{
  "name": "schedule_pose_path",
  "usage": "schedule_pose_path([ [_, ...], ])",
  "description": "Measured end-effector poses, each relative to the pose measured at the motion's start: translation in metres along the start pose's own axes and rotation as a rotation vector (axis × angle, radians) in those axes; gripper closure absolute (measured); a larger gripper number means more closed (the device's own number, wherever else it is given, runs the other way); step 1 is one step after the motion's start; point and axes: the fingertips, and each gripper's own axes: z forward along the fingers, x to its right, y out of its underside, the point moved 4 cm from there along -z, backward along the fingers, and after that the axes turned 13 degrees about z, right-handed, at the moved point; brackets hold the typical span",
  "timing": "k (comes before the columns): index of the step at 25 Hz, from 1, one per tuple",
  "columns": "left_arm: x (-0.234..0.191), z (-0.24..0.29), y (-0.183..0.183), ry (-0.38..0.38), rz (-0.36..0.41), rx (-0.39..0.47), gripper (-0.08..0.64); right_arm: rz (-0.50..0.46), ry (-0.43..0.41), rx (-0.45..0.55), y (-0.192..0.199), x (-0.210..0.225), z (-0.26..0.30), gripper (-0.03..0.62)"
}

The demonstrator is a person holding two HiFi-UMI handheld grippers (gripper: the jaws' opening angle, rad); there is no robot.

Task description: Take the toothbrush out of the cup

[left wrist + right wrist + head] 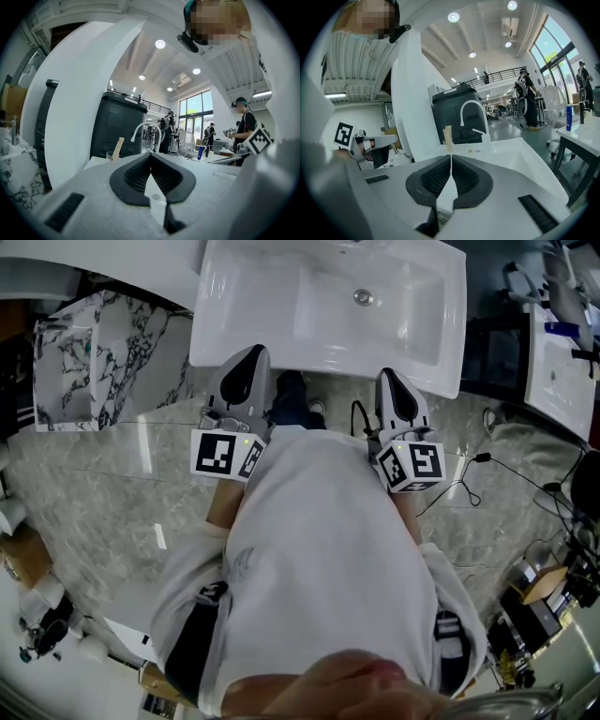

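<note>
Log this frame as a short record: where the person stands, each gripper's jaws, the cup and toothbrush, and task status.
setting: person stands facing a white sink, both grippers held near its front edge
left gripper: jaws together, nothing between them
right gripper: jaws together, nothing between them
toothbrush: pale handle, standing in the cup on the sink's far rim, left of the white faucet
task status: toothbrush untouched, not yet taken out of the cup
</note>
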Motion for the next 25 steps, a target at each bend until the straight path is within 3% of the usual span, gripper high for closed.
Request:
schedule_pose_path([
  [12, -0.096, 0.088, 0.003, 0.066, -0.005, 0.005, 0.545, -0.001, 0.096, 0.005, -0.035, -0.015, 0.087, 0.574],
  [18, -0.115, 0.111, 0.016, 0.108, -0.026, -0.013, 0.545, 0.018, 0.176, 0.016, -0.033, -0.009, 0.1, 0.574],
  [25, -0.123, 0.115, 0.024, 0.138, -0.027, -0.036, 0.545, 0.036, 0.211, 0.025, -0.027, -0.01, 0.105, 0.574],
])
